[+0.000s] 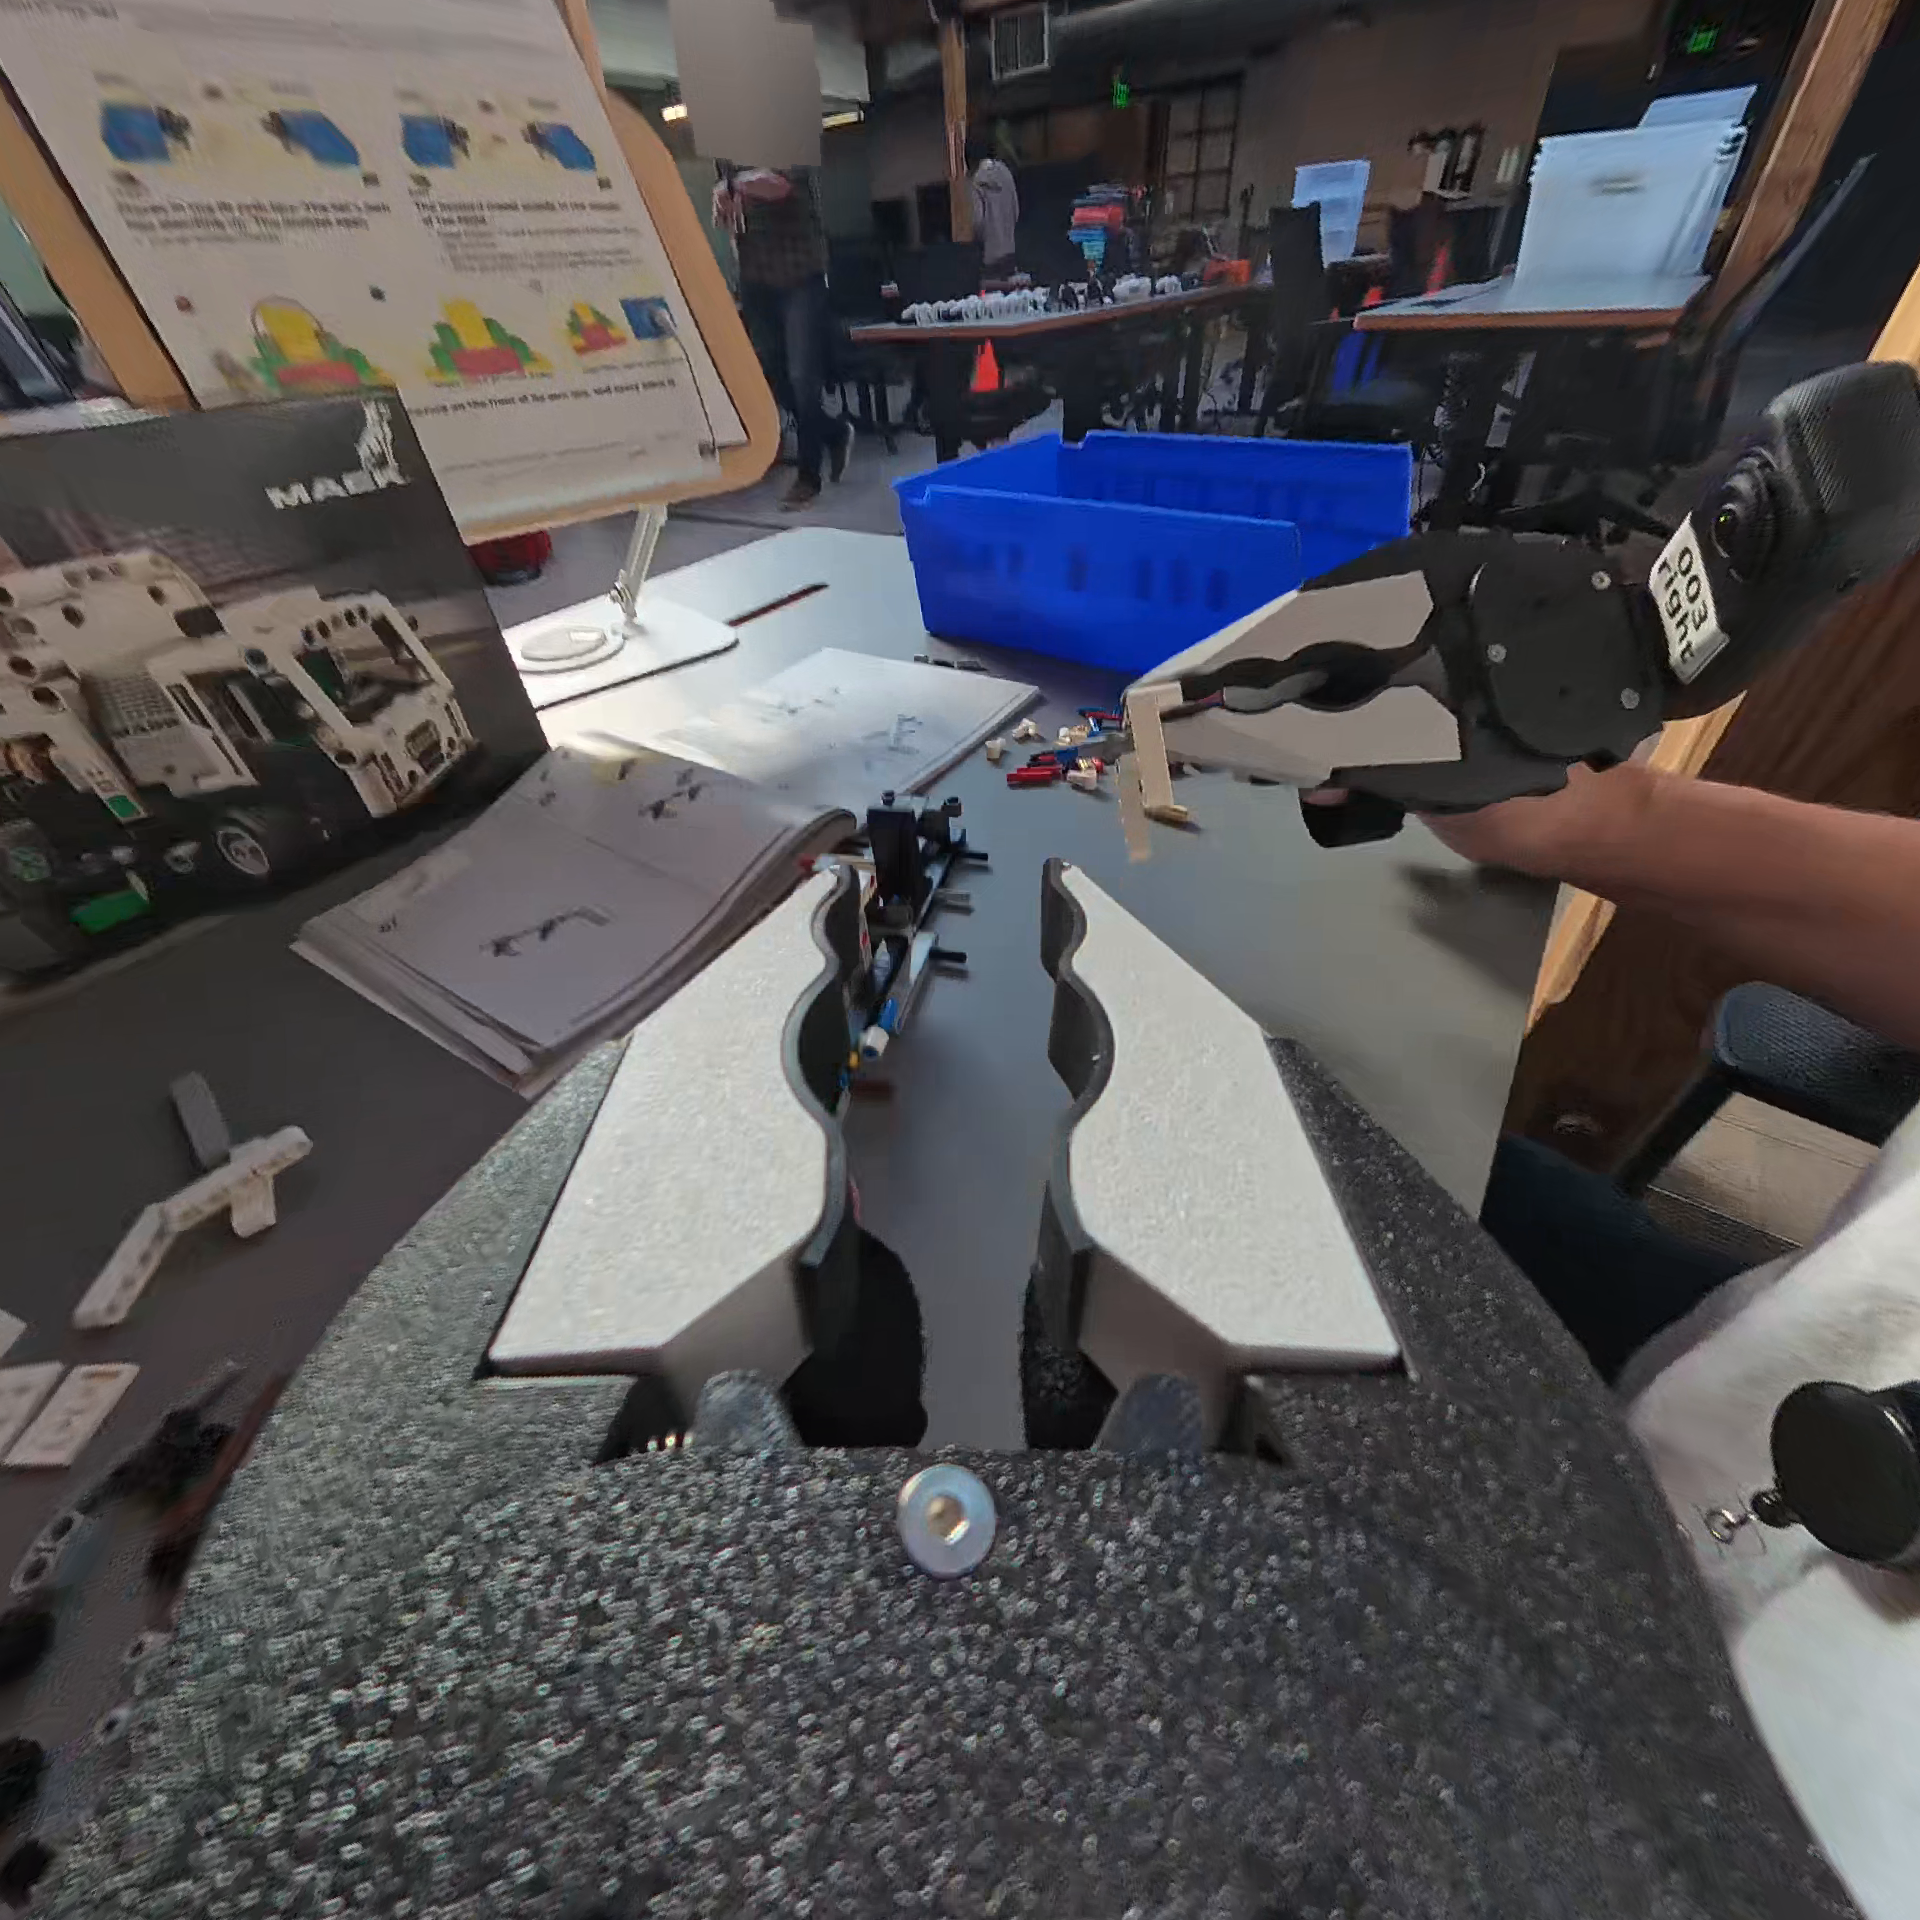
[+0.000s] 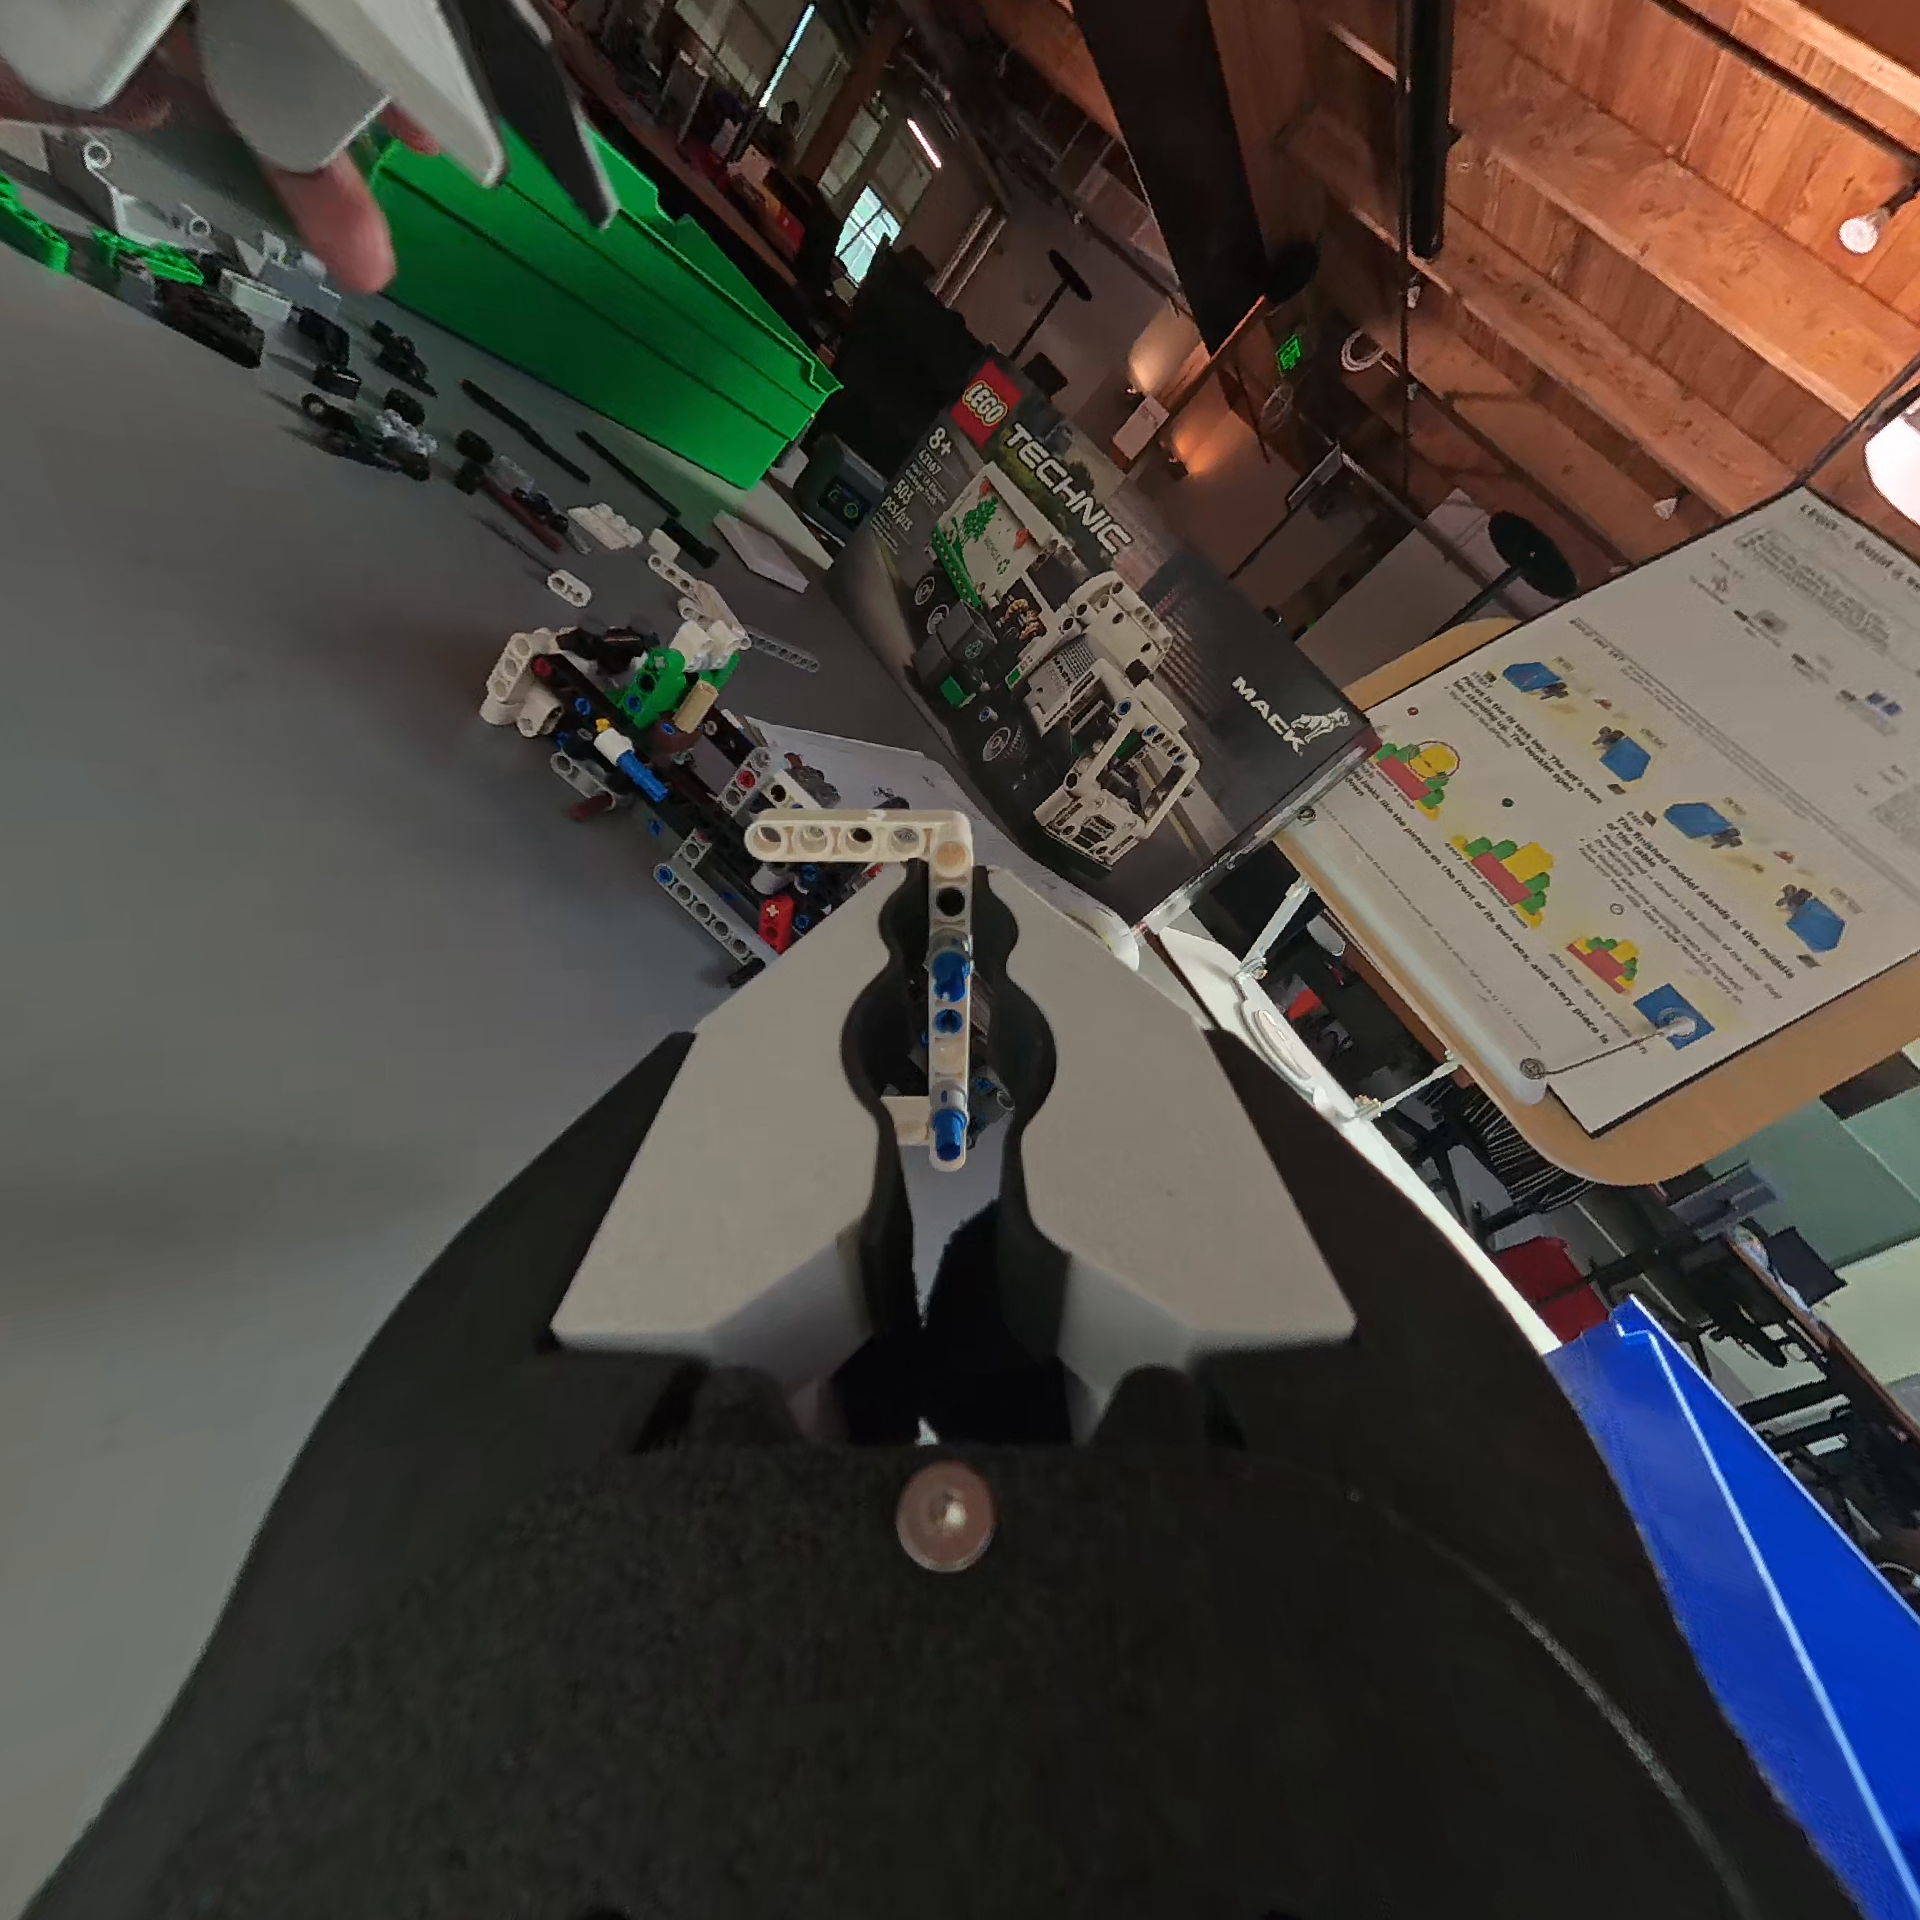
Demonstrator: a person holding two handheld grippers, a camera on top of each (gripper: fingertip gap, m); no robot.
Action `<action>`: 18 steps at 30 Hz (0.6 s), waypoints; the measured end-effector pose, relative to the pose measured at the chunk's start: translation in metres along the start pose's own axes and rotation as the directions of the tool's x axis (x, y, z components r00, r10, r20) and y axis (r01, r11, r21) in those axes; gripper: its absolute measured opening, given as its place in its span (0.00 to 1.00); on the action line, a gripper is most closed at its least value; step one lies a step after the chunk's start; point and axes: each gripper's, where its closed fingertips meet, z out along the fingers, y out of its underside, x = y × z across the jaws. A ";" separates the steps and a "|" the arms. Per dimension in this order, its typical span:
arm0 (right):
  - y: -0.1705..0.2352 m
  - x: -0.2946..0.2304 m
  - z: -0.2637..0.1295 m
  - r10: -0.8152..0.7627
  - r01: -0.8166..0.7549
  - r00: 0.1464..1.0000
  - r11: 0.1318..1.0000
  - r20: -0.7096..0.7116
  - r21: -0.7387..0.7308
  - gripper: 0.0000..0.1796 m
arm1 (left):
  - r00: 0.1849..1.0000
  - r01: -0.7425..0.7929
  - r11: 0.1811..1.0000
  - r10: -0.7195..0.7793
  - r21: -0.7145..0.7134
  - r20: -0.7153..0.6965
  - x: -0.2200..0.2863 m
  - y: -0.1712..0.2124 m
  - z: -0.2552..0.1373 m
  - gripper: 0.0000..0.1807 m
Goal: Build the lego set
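Observation:
My right gripper is shut on a white L-shaped beam with blue pins, held in the air above the table. In the left wrist view the right gripper and its beam come in from the right. The partly built chassis, with black, grey, white and green parts, lies on the dark table. My left gripper is open and empty, and the chassis shows just beyond its fingertips, close to the left finger. The left gripper also shows at the top left of the right wrist view.
An open instruction booklet lies left of the chassis, with the set's box behind it. A blue bin stands at the back, small loose pieces before it. A green bin and loose parts sit farther off. White beams lie at left. The gap from one gripper's tips to the other's is roughly 15 cm.

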 end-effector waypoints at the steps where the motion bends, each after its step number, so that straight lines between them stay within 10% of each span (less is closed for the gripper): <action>1: 0.003 0.000 0.002 0.021 -0.021 1.000 1.000 -0.005 -0.004 0.03 | 0.999 0.036 0.998 -0.037 -0.047 -0.007 0.000 0.012 0.000 0.17; 9: 0.015 0.006 0.007 0.111 -0.111 0.994 0.992 0.012 -0.064 0.03 | 0.986 0.169 0.925 -0.158 -0.340 0.062 0.001 0.086 -0.016 0.22; 18: 0.019 0.001 0.010 0.142 -0.138 0.989 0.987 0.043 -0.081 0.03 | 0.938 0.278 0.911 -0.190 -0.305 0.289 -0.056 0.087 -0.072 0.13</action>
